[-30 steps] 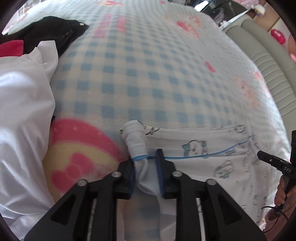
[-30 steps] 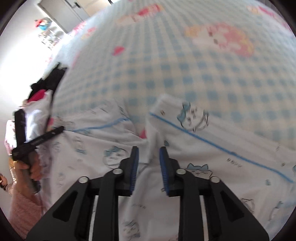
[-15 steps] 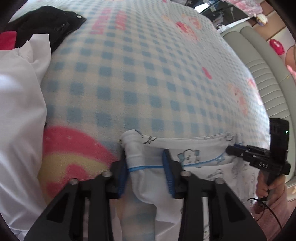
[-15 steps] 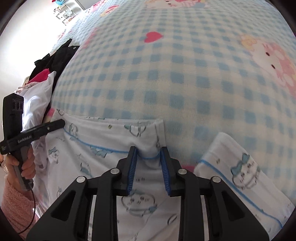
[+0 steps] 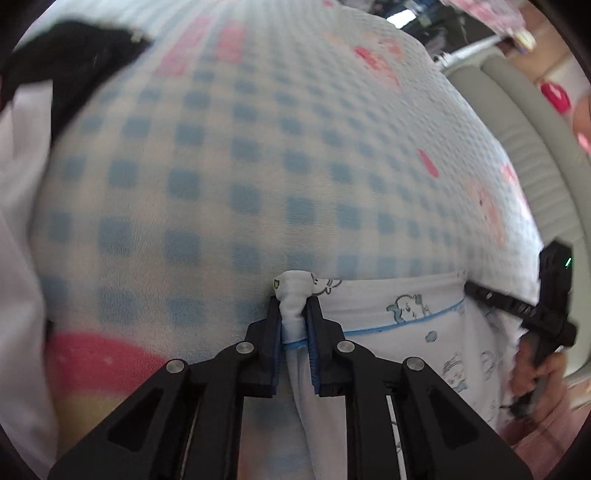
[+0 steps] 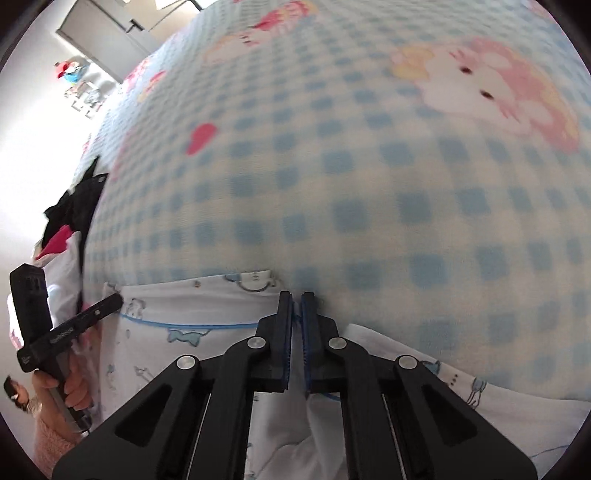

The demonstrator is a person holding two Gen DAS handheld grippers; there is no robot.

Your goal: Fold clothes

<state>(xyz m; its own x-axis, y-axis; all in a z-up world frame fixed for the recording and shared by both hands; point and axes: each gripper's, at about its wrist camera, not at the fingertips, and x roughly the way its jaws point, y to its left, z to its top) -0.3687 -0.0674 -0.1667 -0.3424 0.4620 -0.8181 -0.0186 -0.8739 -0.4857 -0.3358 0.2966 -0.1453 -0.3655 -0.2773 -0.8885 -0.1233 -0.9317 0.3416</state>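
Having just closed, the left gripper pinches a bunched corner of the white printed garment while the right gripper clamps the opposite corner, probably a thin edge, stretching it over the checked blanket ready to fold.

This was a home bedroom: a bed covered by a blue-checked cartoon blanket, a padded grey headboard at its edge, loose clothes piled alongside, and a door beyond.
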